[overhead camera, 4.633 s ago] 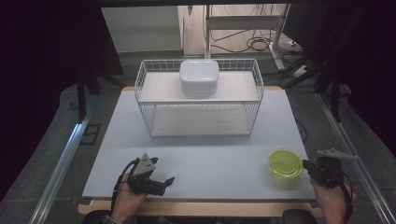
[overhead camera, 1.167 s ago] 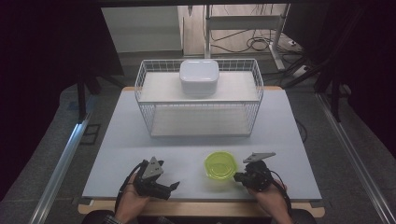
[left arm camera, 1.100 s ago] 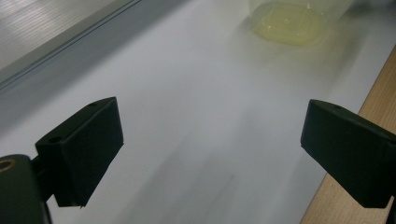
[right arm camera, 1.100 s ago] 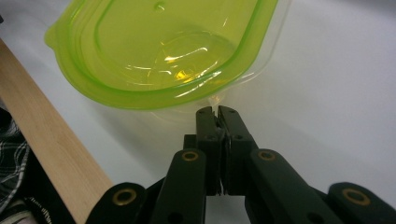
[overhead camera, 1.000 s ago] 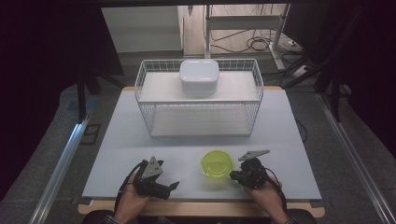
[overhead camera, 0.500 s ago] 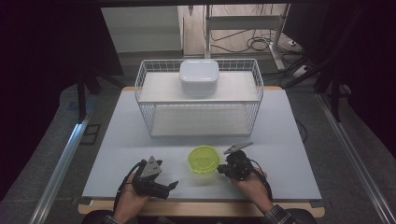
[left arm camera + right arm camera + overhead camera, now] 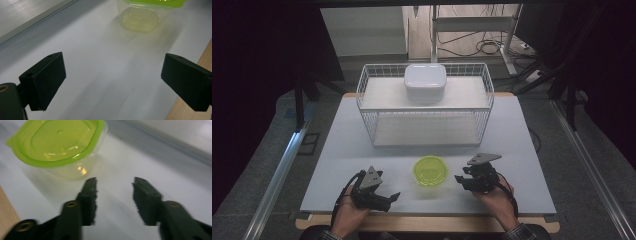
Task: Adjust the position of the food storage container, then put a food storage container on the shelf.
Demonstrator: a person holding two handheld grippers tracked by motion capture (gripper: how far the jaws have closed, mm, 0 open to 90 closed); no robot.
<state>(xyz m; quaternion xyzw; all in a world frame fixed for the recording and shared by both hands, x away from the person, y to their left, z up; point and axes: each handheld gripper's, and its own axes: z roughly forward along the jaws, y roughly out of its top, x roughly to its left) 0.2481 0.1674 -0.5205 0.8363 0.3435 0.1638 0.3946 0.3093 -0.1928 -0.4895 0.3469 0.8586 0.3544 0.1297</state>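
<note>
The left gripper (image 7: 388, 197) is held spread wide above the white table (image 7: 337, 150), with nothing between its jaws. One clear plastic container with a green lid (image 7: 430, 170) is placed between both grippers, apart from each. The right gripper (image 7: 460, 178) is also spread, empty. Two grippers are counted.

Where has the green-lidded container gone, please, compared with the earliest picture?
Yes, moved: the green-lidded container went left from the table's right edge to below the wire basket centre.

No readable text anywhere — (no labels, no numbers).
</note>
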